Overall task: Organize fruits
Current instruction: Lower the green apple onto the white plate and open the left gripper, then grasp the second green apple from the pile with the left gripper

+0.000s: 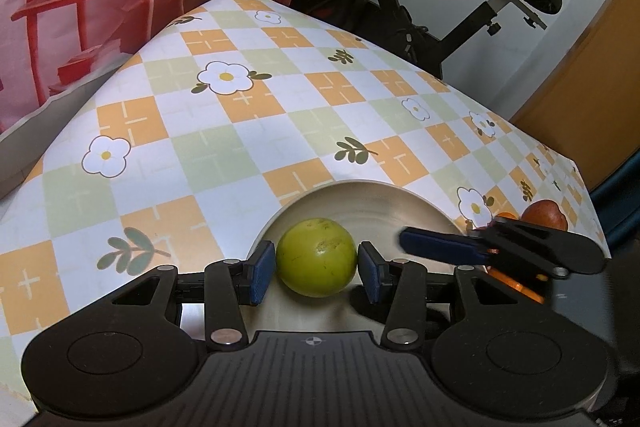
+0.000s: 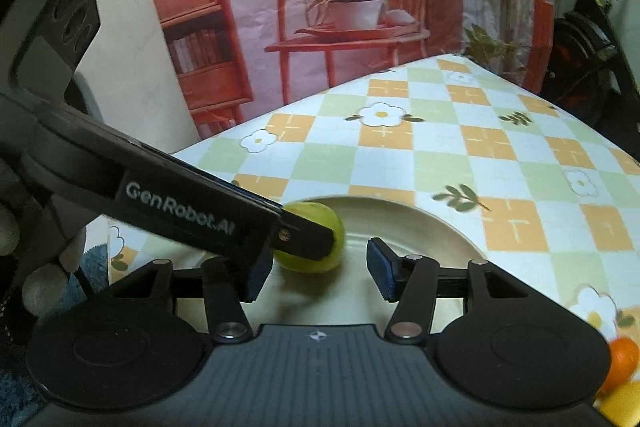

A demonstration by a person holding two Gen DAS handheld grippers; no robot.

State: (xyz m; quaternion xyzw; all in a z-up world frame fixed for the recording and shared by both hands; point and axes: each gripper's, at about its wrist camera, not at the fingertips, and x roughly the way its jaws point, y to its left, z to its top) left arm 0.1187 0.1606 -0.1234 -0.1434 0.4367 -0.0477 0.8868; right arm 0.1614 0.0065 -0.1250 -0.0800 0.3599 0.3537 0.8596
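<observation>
Jaws of the left gripper [image 1: 317, 269] flank a green fruit [image 1: 317, 257] on the plate [image 1: 380, 199] (small gaps visible); right gripper [image 2: 320, 273] jaws stand empty, partly apart.

text: "GenRobot.AI" | colour: white | on: left hand-held gripper [image 2: 304, 247] arm

Round green fruit [image 1: 316, 255] on cream plate [image 1: 384, 203], orange [image 2: 624, 355] at table's edge
</observation>
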